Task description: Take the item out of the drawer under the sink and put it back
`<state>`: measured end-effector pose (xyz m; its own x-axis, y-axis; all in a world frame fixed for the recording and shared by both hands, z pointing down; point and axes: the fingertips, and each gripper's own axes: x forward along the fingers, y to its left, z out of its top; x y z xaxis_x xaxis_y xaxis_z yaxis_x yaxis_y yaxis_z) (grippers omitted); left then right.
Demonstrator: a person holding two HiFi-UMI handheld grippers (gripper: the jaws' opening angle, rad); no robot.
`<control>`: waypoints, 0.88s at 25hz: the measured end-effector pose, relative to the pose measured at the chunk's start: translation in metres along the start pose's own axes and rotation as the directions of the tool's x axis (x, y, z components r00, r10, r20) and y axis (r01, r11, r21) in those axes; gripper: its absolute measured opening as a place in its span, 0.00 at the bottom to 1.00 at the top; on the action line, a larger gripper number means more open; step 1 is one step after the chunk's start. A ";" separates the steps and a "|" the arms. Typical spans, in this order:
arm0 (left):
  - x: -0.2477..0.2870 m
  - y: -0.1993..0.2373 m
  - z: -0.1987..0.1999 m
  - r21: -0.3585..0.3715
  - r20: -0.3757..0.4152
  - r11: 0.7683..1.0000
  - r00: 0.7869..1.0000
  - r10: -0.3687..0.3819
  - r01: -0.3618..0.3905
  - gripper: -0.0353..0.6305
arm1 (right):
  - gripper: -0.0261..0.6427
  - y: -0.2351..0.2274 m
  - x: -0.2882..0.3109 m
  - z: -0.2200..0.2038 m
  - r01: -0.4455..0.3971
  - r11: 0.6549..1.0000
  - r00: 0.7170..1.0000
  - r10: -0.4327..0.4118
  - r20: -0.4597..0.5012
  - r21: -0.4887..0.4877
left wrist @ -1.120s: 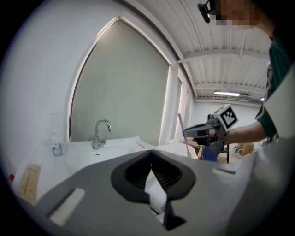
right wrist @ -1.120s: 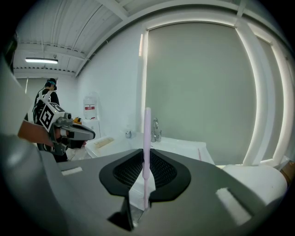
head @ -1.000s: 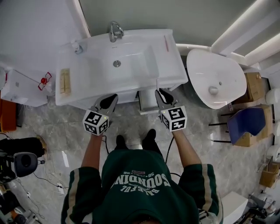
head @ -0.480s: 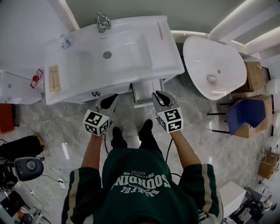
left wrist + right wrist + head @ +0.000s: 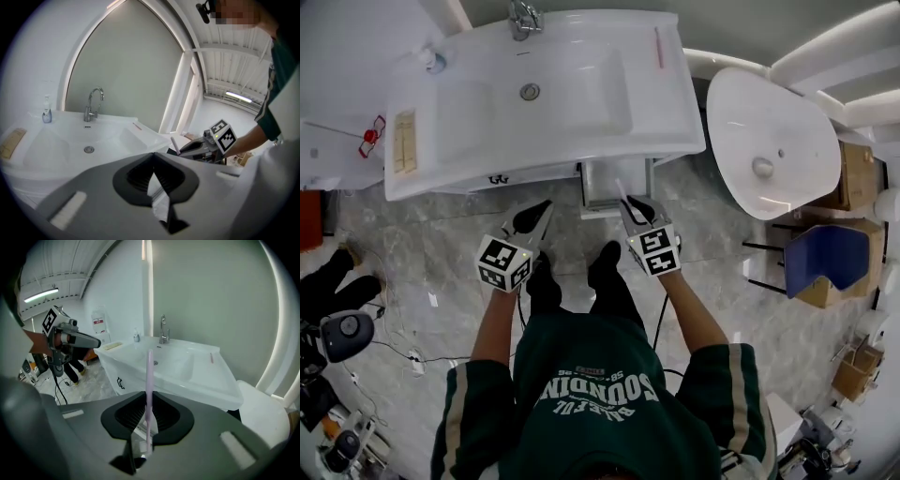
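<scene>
the right gripper [image 5: 148, 397] clamps a thin pink stick [image 5: 149, 376] upright just in front of the sink [image 5: 206, 376], its lower end hidden between the jaws. the left gripper [image 5: 153, 158] has its jaws together, empty.

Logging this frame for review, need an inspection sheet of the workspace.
Surface: white sink counter, faucet at its back edge.
Job's things: drawer under the sink is pulled out; thin pink stick stands upright in the right gripper.
Clutter: soap bottle, tan pad and second stick on the counter.
Grippers: left gripper shut, empty; right gripper shut on the pink stick.
Cables: black cable trails from the right gripper.
Surroundings: white oval basin, blue chair, cardboard boxes.
</scene>
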<state>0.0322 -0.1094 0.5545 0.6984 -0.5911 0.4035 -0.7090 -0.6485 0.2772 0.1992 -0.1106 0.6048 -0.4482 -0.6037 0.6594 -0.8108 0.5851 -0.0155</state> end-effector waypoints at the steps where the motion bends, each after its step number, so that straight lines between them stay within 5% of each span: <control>1: 0.001 0.000 -0.004 -0.008 -0.003 1.000 1.000 0.009 -0.009 0.13 | 0.11 -0.001 0.008 -0.007 -0.015 1.000 1.000 0.015 -0.018 -0.011; 14: -0.002 0.012 -0.057 -0.112 -0.039 0.980 0.986 0.163 -0.167 0.13 | 0.11 -0.005 0.133 -0.086 -0.201 0.972 0.955 0.168 -0.243 -0.118; 22: -0.017 0.027 -0.090 -0.157 -0.068 0.955 0.967 0.245 -0.253 0.13 | 0.11 -0.022 0.199 -0.135 -0.192 0.977 0.923 0.149 -0.354 -0.090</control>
<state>-0.0077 -0.0733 0.6337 0.4949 -0.6978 0.5178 -0.8689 -0.3943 0.2992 0.1786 -0.1707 0.8376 -0.4015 -0.2780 0.8727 -0.6724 0.7364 -0.0747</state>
